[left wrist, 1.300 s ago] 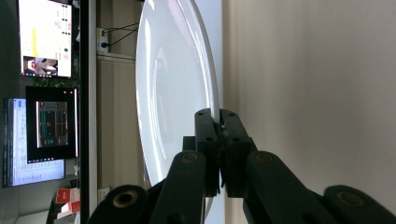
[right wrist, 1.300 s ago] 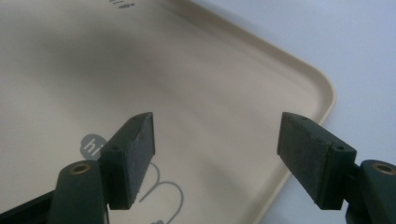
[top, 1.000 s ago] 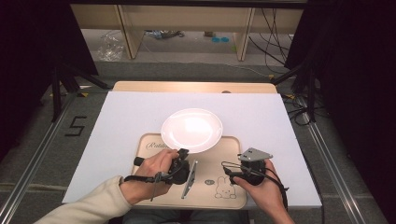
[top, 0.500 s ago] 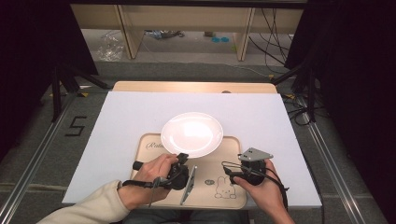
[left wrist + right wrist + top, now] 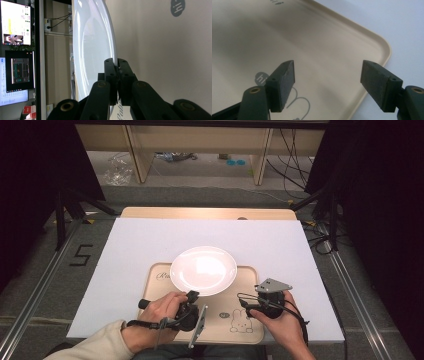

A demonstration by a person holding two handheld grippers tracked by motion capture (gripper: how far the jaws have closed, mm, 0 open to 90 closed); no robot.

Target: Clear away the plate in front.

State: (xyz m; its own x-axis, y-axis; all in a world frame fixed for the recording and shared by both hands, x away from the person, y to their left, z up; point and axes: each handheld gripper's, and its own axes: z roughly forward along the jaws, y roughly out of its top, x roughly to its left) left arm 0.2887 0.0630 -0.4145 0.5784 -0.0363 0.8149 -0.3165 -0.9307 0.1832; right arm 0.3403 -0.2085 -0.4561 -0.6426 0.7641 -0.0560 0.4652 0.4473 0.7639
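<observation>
L tool (image 5: 117, 65) pinches plate (image 5: 203, 270) rim on tray (image 5: 250, 330); R tool (image 5: 328, 80) wide, nothing blocking.

high view overhead; claw views close, sharing the tray (image 5: 165, 282).

Plate (image 5: 203, 270) blocks tray's (image 5: 250, 332) far half; white board (image 5: 125, 255) around tray open.
</observation>
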